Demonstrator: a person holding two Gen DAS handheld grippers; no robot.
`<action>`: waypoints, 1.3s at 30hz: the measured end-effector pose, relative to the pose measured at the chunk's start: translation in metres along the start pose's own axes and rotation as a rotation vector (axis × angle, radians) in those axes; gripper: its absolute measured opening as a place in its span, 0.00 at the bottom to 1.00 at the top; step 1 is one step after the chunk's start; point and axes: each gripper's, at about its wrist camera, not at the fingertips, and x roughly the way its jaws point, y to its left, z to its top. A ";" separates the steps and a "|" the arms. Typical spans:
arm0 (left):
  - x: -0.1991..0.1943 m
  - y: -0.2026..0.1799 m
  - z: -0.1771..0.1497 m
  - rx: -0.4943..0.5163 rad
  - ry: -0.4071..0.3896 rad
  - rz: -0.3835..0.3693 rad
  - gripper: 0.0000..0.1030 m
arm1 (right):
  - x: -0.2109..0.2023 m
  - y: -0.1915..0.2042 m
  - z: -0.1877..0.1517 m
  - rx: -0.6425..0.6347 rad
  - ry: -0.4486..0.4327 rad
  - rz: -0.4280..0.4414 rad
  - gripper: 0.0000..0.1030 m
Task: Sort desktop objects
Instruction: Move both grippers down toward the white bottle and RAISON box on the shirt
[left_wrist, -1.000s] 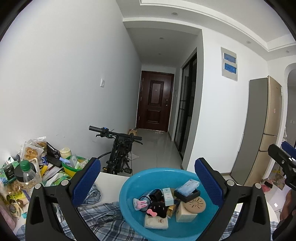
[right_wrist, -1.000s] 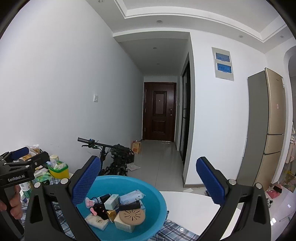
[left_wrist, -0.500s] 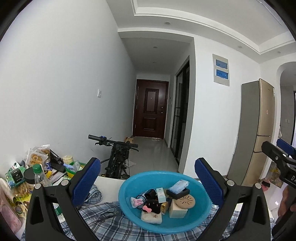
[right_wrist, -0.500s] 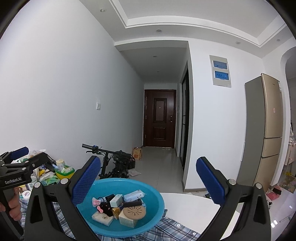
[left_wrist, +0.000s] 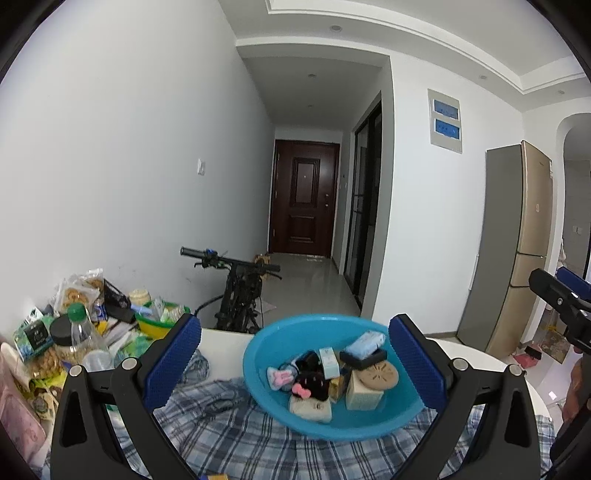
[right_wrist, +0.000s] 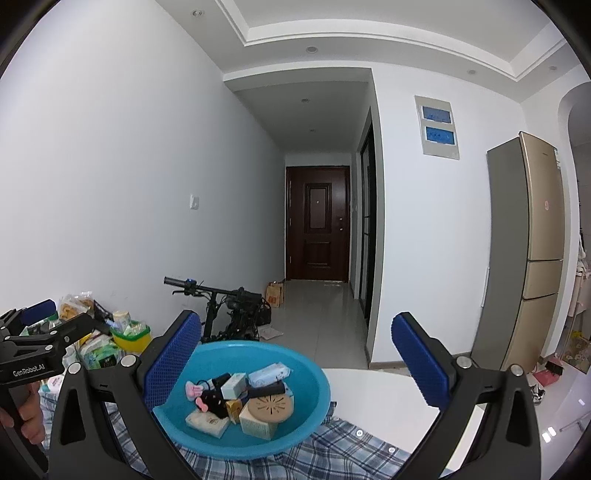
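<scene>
The blue basin (left_wrist: 332, 417) sits on a plaid cloth (left_wrist: 236, 443) over the white table (right_wrist: 373, 391), filled with small boxes, a round tan disc (right_wrist: 270, 409) and a pink clip (left_wrist: 281, 377). Both the left gripper (left_wrist: 293, 363) and the right gripper (right_wrist: 295, 360) hover over it, jaws spread wide, holding nothing. Snacks and a bottle (left_wrist: 83, 339) crowd the table's left end.

**Lighting and picture quality: both wrist views**

Bright, even daylight, apparently from the right. Glare on the floor tiles (right_wrist: 569, 417). Soft shadows. Heavy fisheye bending, black vignette at corners. Blue basin (left_wrist: 280, 339) slightly motion-blurred in the left view; hallway sharp.
</scene>
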 end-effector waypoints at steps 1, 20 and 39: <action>-0.001 0.000 -0.003 0.001 0.005 0.002 1.00 | -0.001 0.001 -0.003 -0.002 0.005 0.001 1.00; 0.012 0.000 -0.098 0.018 0.266 -0.006 1.00 | -0.005 0.001 -0.087 0.015 0.251 0.038 1.00; -0.004 0.015 -0.194 -0.029 0.509 0.004 1.00 | -0.026 -0.010 -0.184 0.125 0.503 0.004 1.00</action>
